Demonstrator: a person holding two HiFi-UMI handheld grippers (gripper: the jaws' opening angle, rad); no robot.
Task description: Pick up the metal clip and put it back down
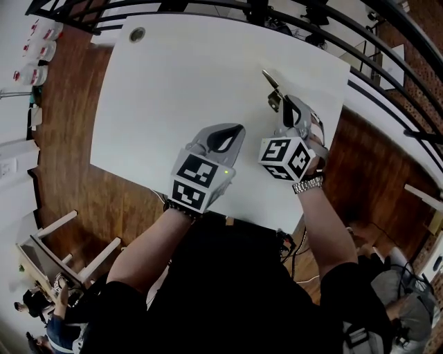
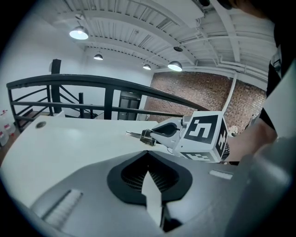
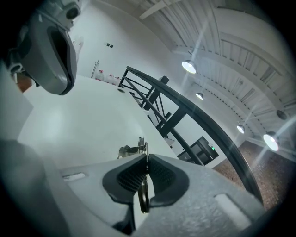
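Note:
The metal clip (image 1: 272, 88) is a small silver binder-type clip with a thin wire handle, over the right part of the white table (image 1: 173, 90). My right gripper (image 1: 282, 105) is shut on it: in the right gripper view the wire handle sits pinched between the dark pads (image 3: 162, 176), and the clip body (image 3: 132, 150) pokes out past the tips. The left gripper view shows the clip (image 2: 143, 136) at the right gripper's (image 2: 151, 137) tip, close to the tabletop. My left gripper (image 1: 239, 129) hovers beside it, nearer the front edge, shut and holding nothing.
A round grommet hole (image 1: 137, 34) sits in the table's far left corner. A black railing (image 1: 208, 7) runs behind the table. White bottles (image 1: 34, 52) stand at the far left, and a wooden stool (image 1: 69, 249) stands on the wood floor at the lower left.

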